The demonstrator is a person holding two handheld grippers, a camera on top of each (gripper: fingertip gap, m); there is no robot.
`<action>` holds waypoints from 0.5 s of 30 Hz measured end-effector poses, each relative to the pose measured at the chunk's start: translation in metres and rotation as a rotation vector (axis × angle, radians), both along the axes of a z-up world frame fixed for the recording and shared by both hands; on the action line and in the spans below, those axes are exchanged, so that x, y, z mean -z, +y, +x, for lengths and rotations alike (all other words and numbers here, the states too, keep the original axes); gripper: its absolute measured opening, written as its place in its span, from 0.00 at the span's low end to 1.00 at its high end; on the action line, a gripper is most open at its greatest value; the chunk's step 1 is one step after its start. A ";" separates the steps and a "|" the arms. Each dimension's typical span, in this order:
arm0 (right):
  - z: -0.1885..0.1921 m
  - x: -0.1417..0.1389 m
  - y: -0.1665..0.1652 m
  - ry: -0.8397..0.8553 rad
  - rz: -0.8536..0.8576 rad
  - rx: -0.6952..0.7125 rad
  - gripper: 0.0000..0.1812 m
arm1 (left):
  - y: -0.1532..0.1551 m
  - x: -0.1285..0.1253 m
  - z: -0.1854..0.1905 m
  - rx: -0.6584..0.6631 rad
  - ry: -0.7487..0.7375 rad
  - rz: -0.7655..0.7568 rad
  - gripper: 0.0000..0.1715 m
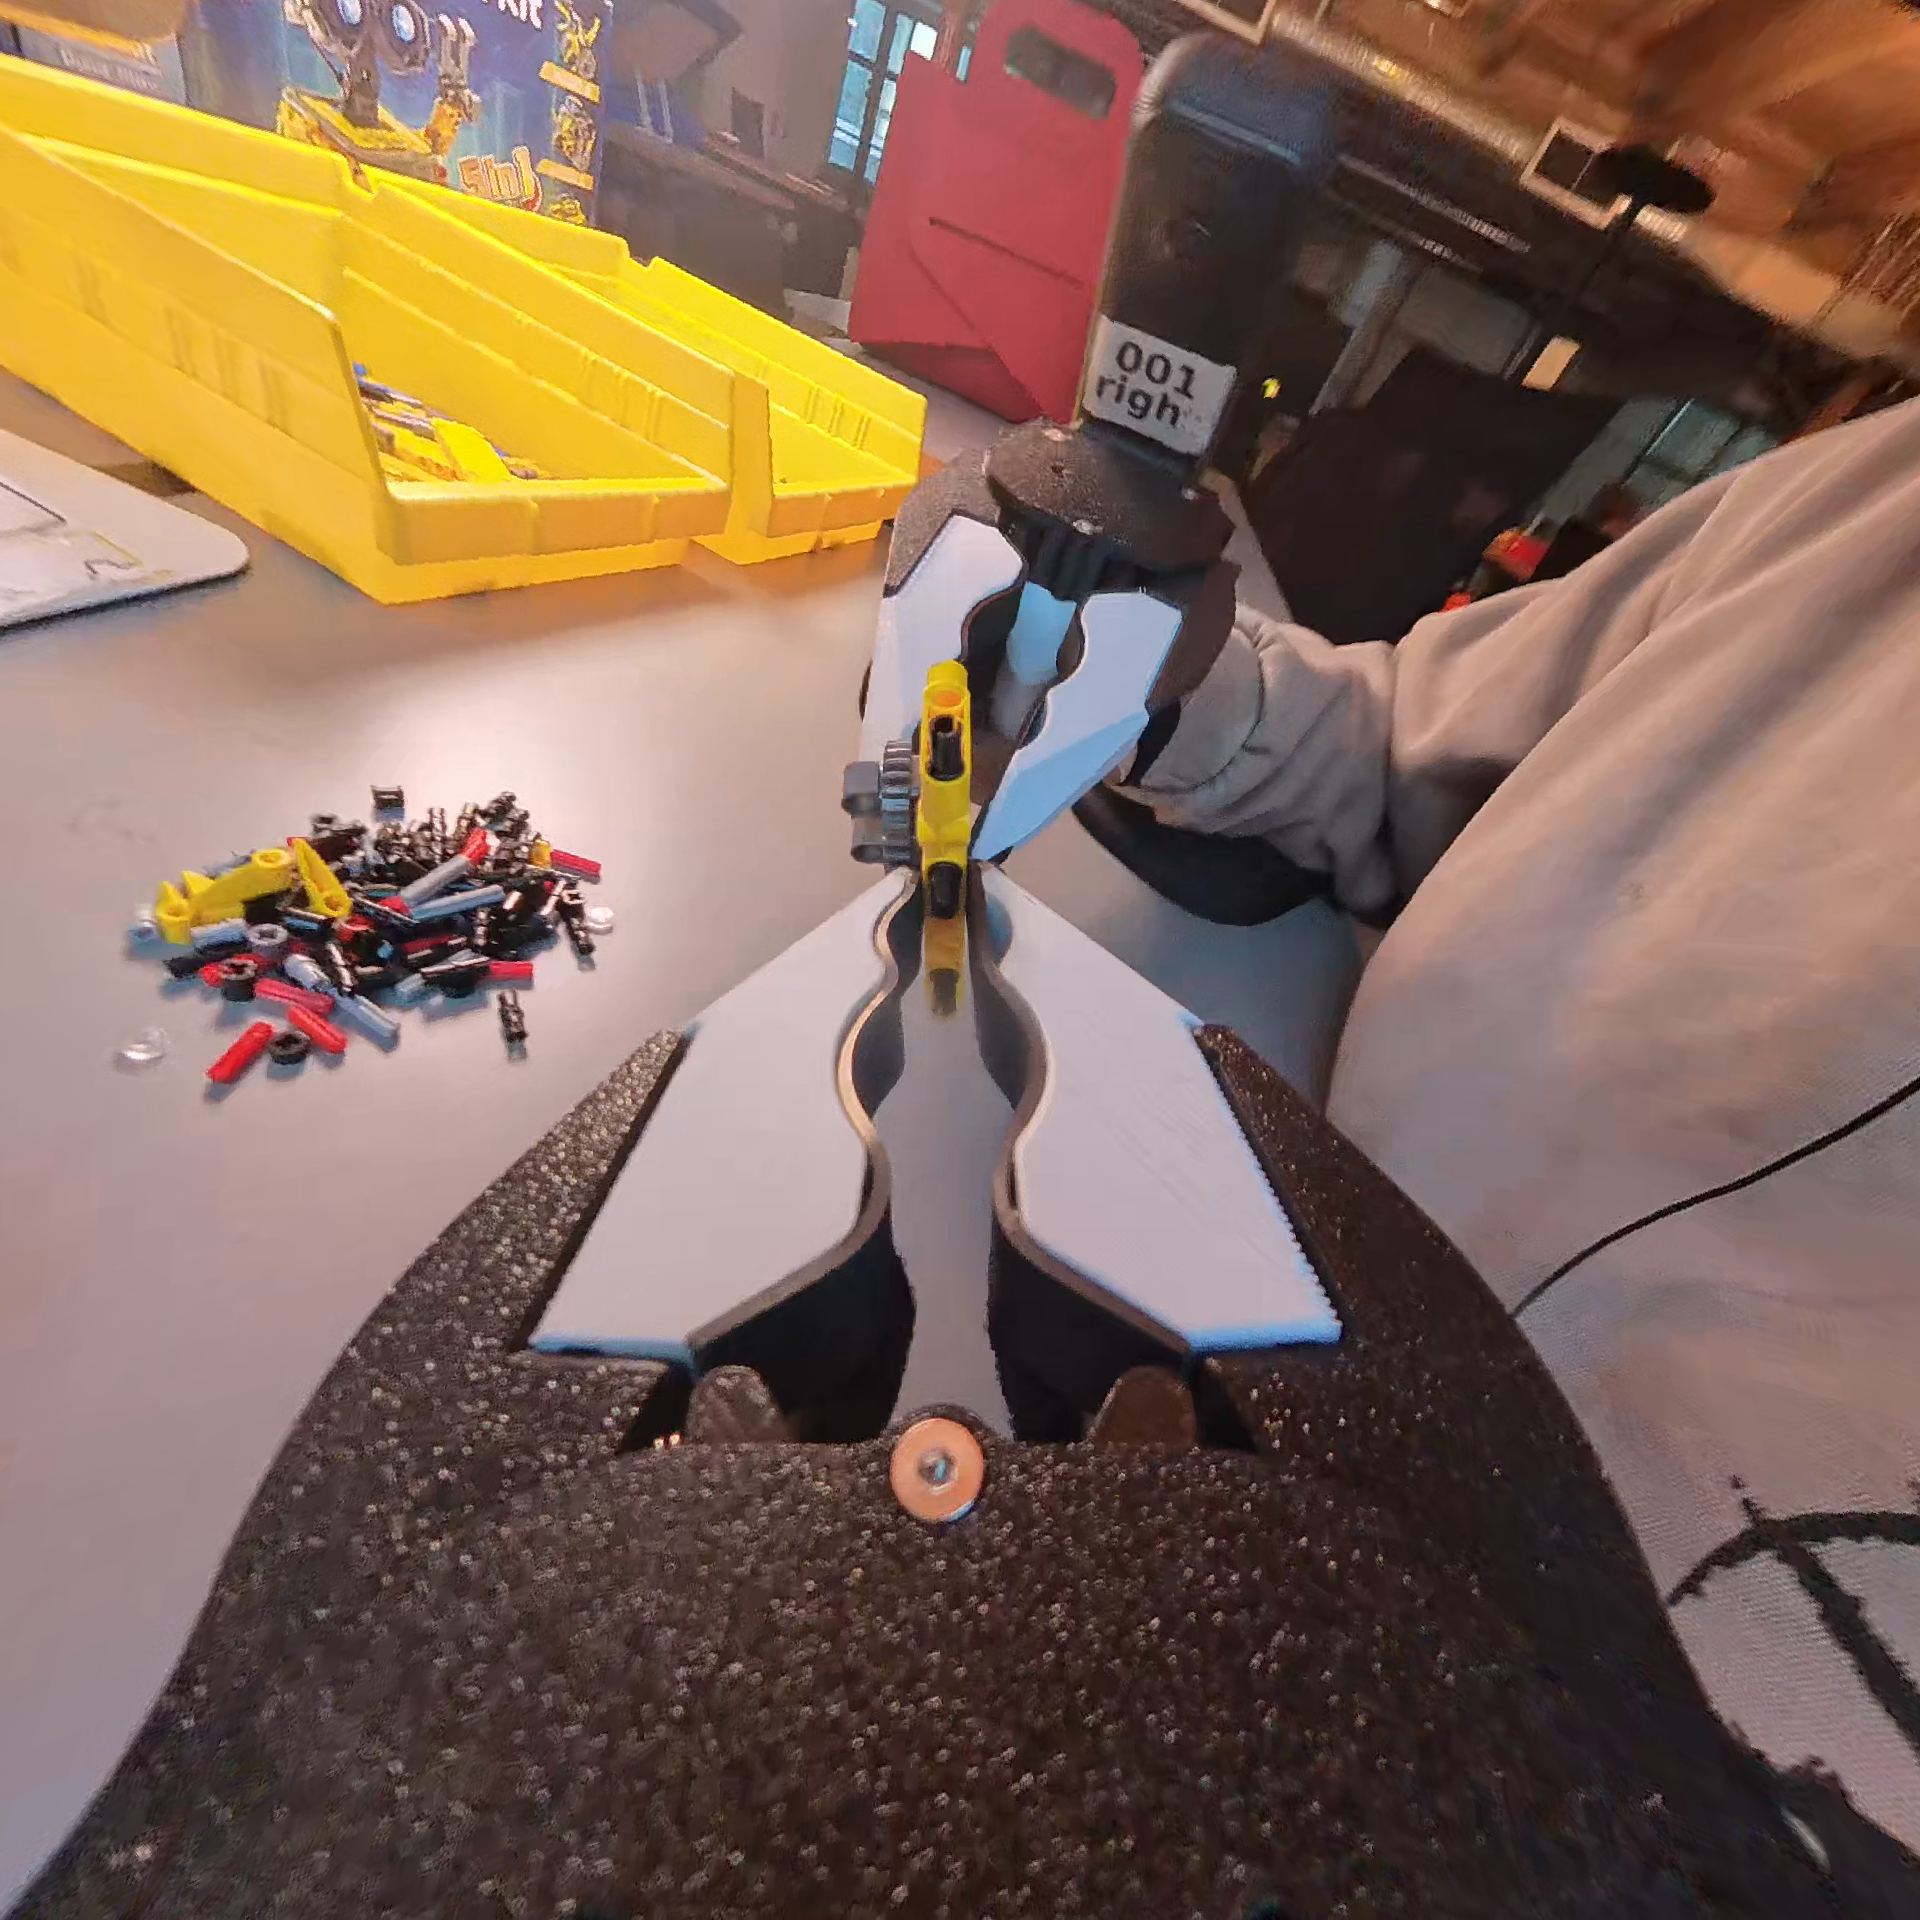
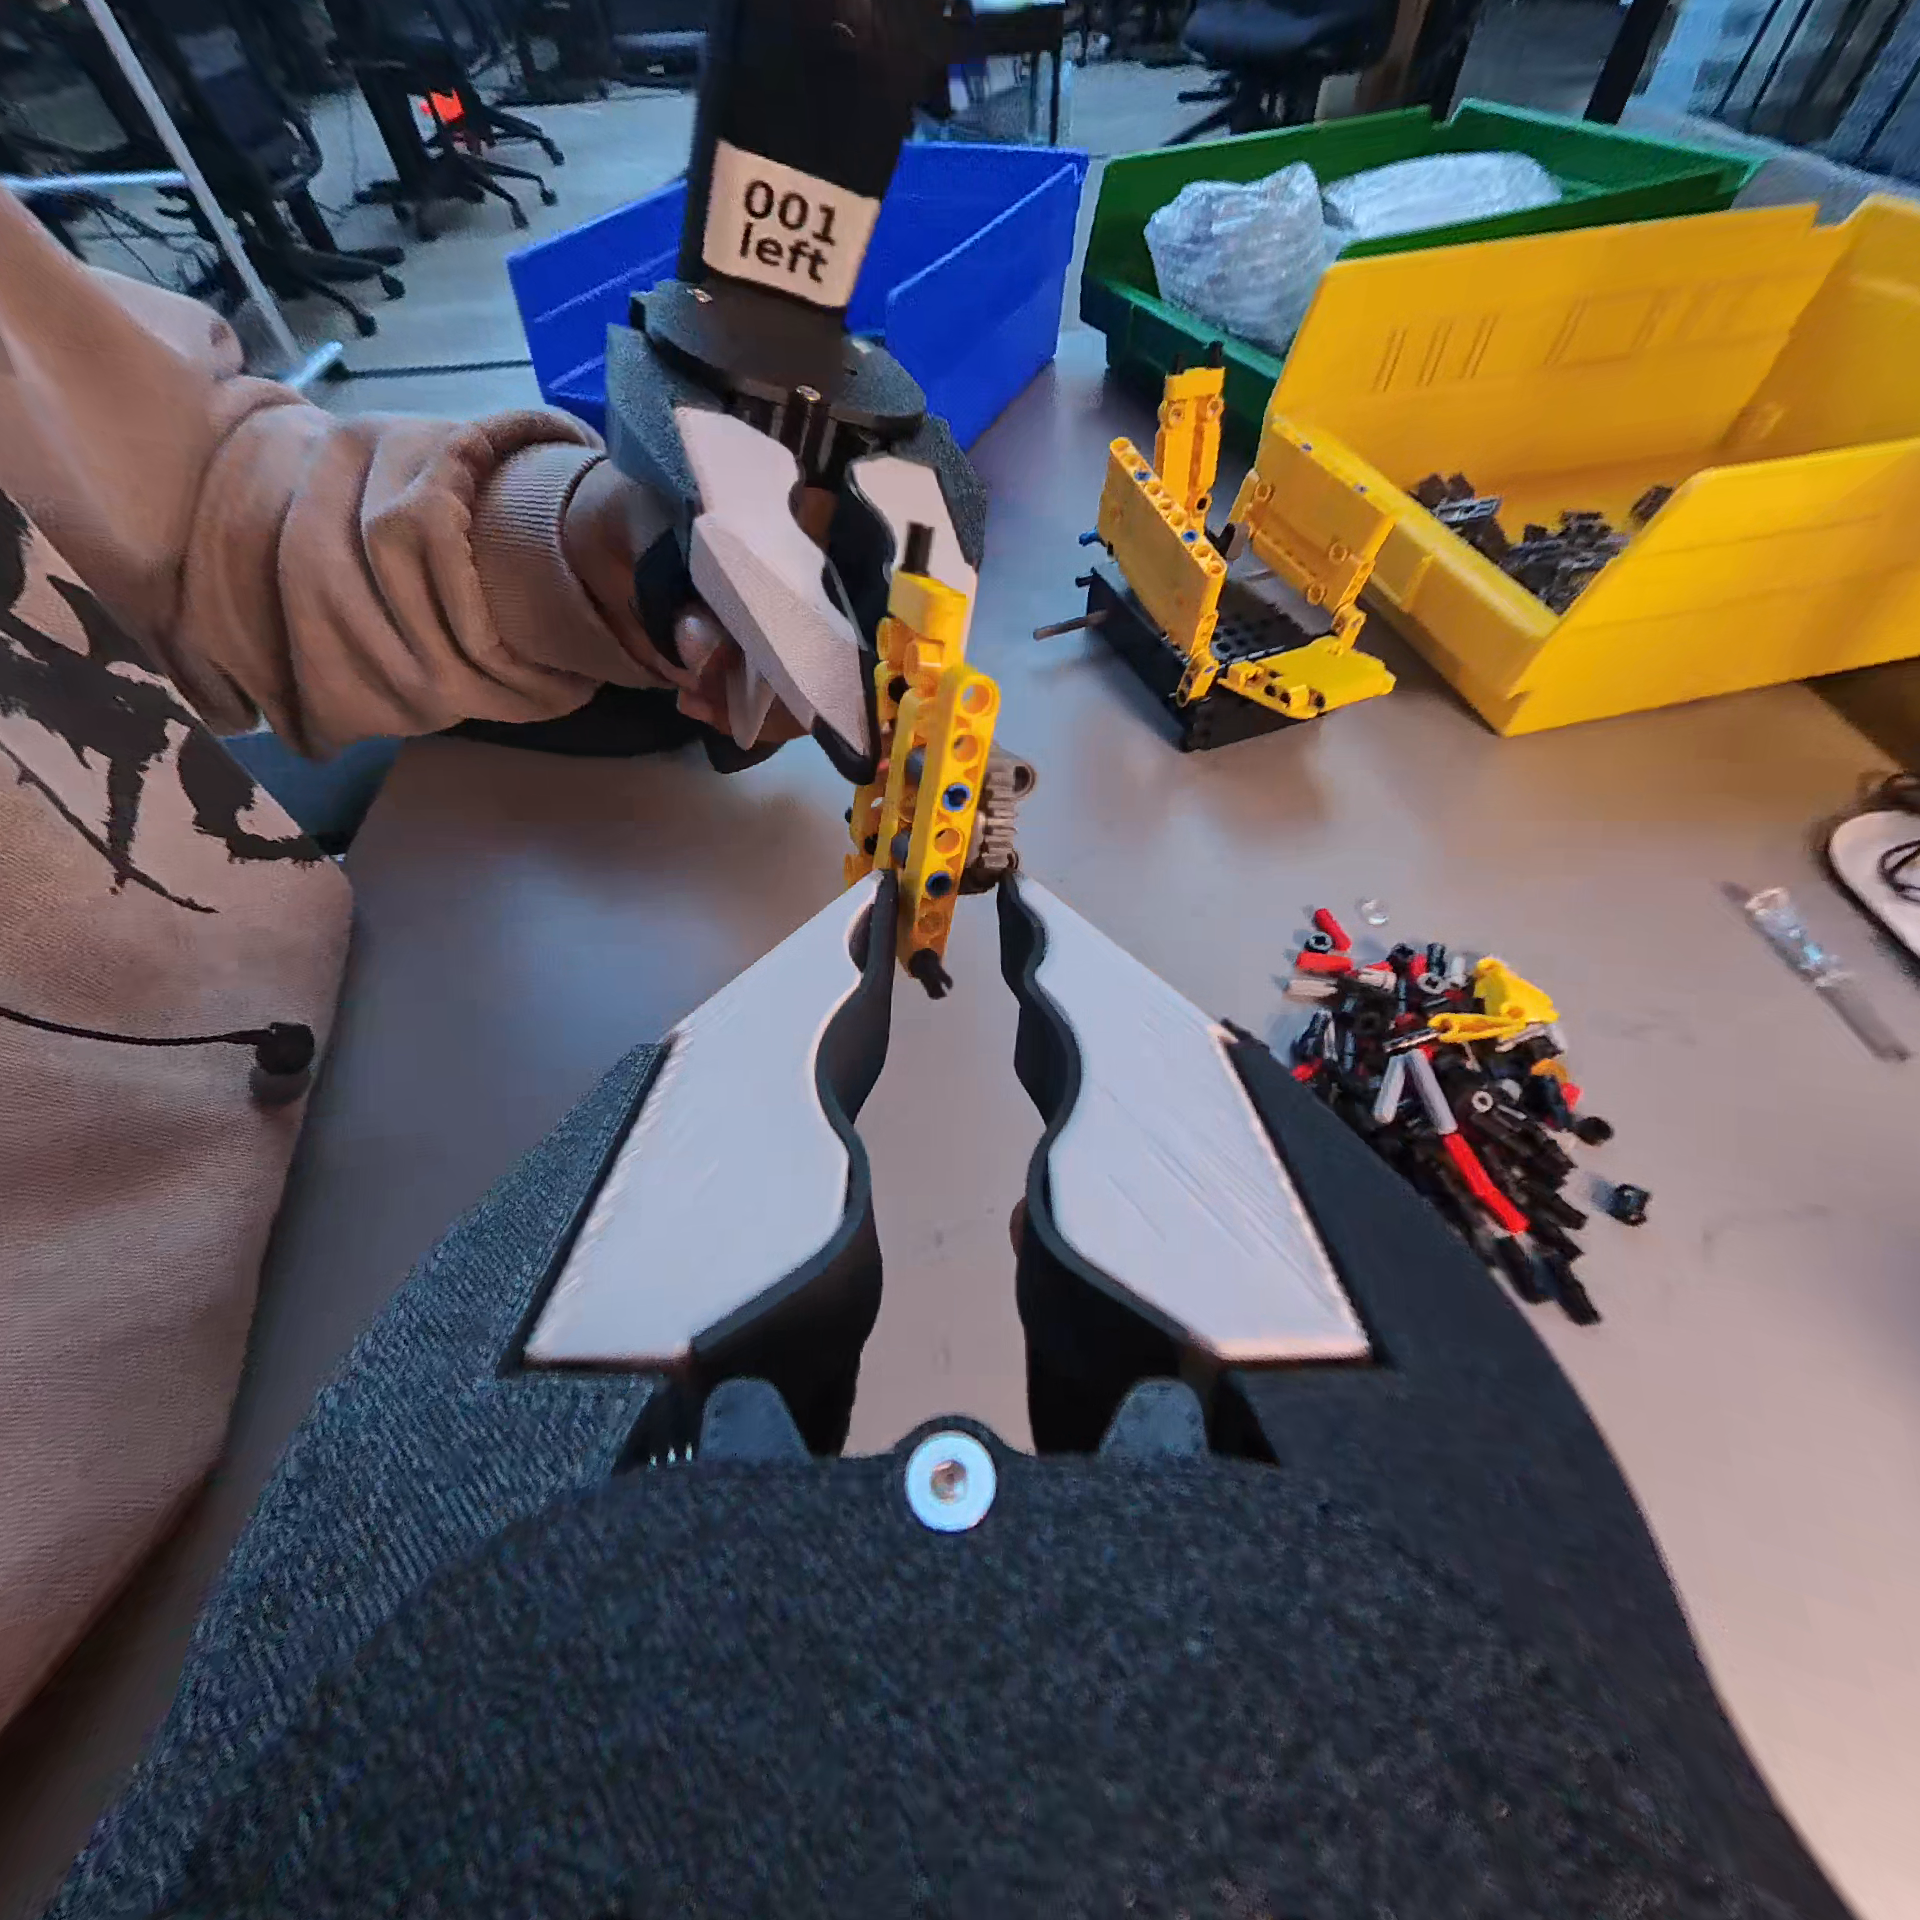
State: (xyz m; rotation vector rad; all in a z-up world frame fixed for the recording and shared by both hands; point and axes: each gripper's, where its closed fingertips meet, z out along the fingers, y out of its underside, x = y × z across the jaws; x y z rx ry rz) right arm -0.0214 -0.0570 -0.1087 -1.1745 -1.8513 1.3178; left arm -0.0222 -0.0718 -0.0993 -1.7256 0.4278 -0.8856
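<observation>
Two claws meet over the table (image 1: 623, 707), holding one yellow beam assembly (image 2: 930, 800) upright between them. Left claw (image 1: 943, 883) pinches its lower end, steadying it; right claw (image 2: 940, 894) stands parted around it, tips just beside. Loose pins pile (image 2: 1444, 1081) lies near.

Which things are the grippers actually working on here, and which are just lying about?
In hand:
- left gripper, shut on yellow beam assembly
- right gripper, open around the assembly's other end

Lying about:
- loose parts pile
- half-built yellow model
- yellow bin
- blue bin
- green bin
- red bin
</observation>
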 end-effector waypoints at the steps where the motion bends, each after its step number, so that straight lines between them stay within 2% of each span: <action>1: 0.000 0.002 -0.001 -0.024 -0.032 -0.006 0.09 | -0.001 0.000 0.001 -0.005 0.034 0.030 0.04; 5: 0.002 -0.003 -0.004 -0.045 -0.160 -0.039 0.08 | -0.003 -0.007 0.004 -0.017 0.112 0.141 0.04; 8: 0.005 -0.004 -0.008 -0.040 -0.190 -0.062 0.05 | -0.004 -0.013 0.005 -0.041 0.167 0.236 0.04; 15: 0.007 -0.007 -0.014 0.013 -0.128 -0.084 0.04 | -0.005 -0.015 0.005 -0.025 0.087 0.228 0.05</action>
